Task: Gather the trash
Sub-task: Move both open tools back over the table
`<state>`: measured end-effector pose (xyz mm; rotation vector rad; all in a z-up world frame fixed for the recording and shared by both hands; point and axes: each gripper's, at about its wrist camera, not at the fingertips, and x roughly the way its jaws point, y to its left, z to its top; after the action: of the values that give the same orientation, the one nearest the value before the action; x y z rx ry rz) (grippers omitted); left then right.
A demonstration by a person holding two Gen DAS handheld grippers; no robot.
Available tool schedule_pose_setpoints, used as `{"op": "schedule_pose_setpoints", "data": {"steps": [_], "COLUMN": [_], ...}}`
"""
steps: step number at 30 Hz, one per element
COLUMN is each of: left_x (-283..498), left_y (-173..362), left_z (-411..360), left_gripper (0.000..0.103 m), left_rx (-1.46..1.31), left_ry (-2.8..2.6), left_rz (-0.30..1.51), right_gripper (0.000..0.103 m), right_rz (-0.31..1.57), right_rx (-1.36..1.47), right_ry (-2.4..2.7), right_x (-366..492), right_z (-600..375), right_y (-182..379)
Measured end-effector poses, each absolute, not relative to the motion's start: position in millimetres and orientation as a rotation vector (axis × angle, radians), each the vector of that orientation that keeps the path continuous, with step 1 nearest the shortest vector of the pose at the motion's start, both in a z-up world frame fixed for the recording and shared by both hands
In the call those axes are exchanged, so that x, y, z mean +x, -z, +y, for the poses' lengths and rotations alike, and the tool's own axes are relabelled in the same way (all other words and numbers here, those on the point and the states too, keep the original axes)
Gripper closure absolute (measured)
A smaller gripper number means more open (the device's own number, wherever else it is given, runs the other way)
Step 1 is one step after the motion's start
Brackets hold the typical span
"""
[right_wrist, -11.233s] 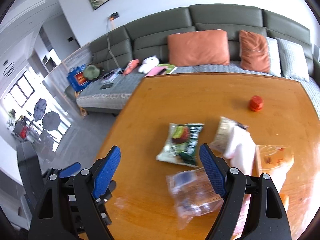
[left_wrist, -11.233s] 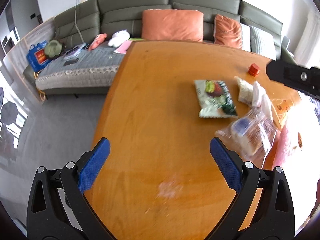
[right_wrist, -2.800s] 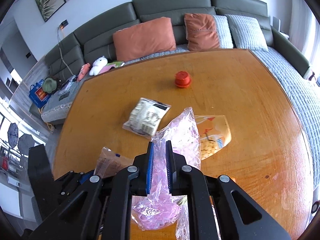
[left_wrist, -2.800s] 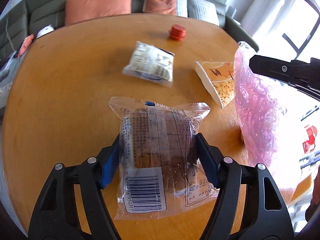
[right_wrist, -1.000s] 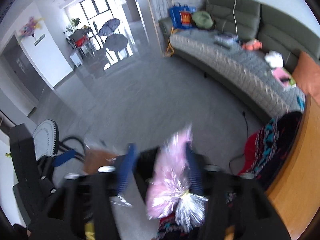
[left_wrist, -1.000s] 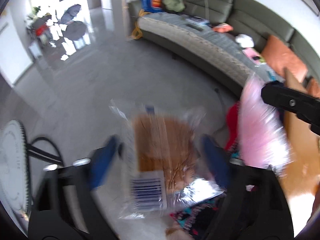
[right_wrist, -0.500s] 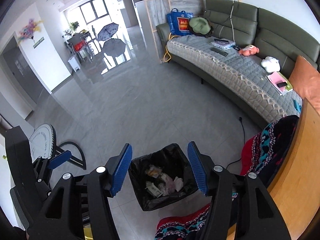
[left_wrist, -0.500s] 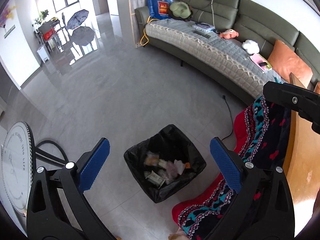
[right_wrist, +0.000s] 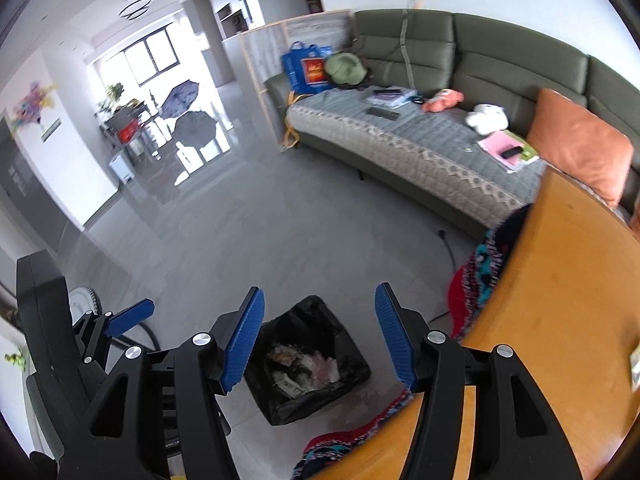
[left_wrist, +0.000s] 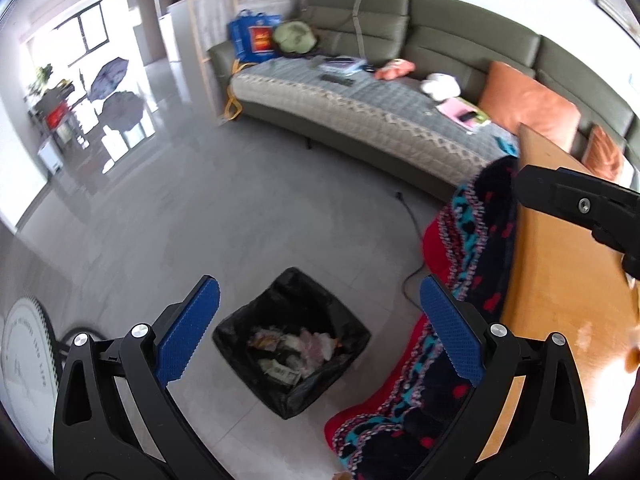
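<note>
A black-lined trash bin [left_wrist: 236,330] stands on the grey floor beside the table, with wrappers and a pink bag [left_wrist: 316,350] lying inside. It also shows in the right wrist view [right_wrist: 352,354]. My left gripper [left_wrist: 320,332] is open and empty, held above the bin. My right gripper [right_wrist: 320,340] is open and empty, also above the bin. The right gripper's body [left_wrist: 580,204] shows at the right in the left wrist view. The left gripper's blue pad [right_wrist: 128,316] shows at the left in the right wrist view.
The orange wooden table [right_wrist: 560,300] lies to the right, with a red and black patterned blanket [left_wrist: 472,248] hanging beside its edge. A green sofa [right_wrist: 460,76] with orange cushions stands behind. A fan [left_wrist: 24,356] stands on the floor at the left.
One second ago my left gripper held the bread packet and my right held the pink bag. Both opened and the items dropped into the bin. Both views have since tilted up and swung slightly right.
</note>
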<state>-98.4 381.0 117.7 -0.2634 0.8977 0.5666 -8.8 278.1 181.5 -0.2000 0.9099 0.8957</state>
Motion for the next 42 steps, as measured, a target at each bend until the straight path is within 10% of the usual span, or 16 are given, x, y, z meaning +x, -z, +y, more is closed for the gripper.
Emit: {"op": "schedule_pose_setpoints", "data": {"steps": [42], "left_x": [81.8], "left_y": [-101.8], "left_z": [-8.5], "left_gripper": [0.006], "left_rx": [0.037], "left_ry": [0.139], "left_rz": [0.984], "right_gripper": [0.043], "right_rz": [1.014], "right_rx": [0.120], "right_ry": [-0.078], "right_x": [77.4], "right_z": [-197.0], "right_y": [-105.7]}}
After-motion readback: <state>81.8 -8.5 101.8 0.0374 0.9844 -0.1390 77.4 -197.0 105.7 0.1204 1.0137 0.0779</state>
